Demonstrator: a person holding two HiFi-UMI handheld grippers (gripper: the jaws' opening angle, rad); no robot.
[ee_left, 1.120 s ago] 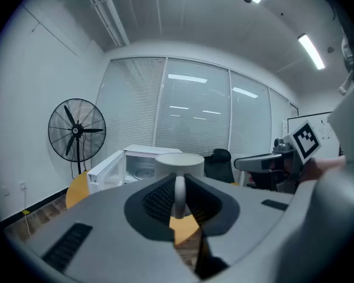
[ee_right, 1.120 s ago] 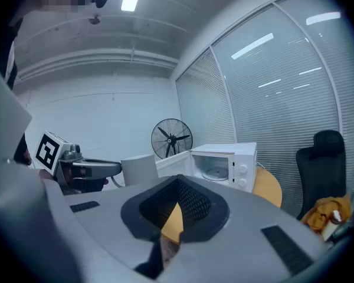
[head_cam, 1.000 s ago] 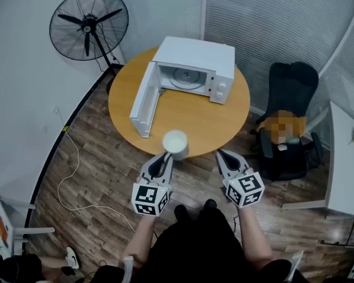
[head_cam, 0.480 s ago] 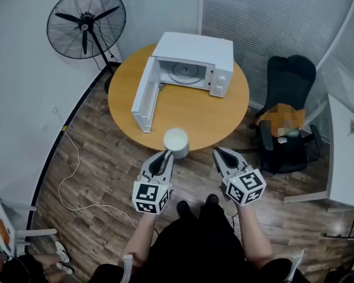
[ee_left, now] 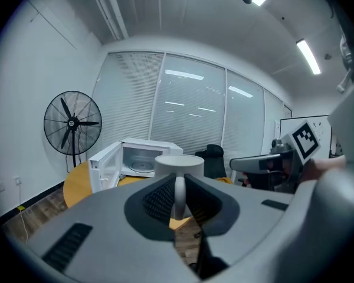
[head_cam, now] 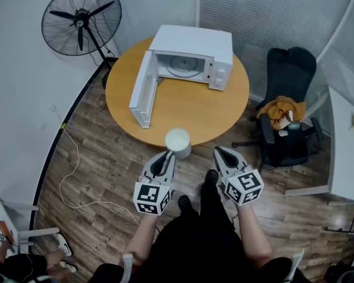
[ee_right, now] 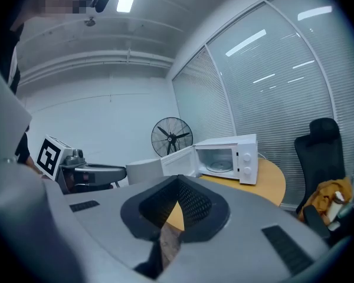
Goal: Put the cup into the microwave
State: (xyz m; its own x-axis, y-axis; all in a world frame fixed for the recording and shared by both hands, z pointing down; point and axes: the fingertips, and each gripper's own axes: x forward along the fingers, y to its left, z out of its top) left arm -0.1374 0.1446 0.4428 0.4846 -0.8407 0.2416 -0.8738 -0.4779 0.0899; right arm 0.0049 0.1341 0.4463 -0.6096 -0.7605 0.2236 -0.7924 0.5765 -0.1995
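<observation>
White: 1 cup [head_cam: 177, 141], 1 open-doored microwave [head_cam: 192, 58] on 1 round table [head_cam: 183, 114]. 2 grippers sit low, side by side. The left gripper [head_cam: 166, 155] clamps the cup's handle at the table's near edge. The right gripper [head_cam: 219, 151] is pinched together, empty.

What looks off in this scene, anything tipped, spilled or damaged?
Nothing stands out. The cup is upright, clamped by its handle in the left gripper. The microwave stands on the table, door wide open, only the turntable inside. No spill visible.
</observation>
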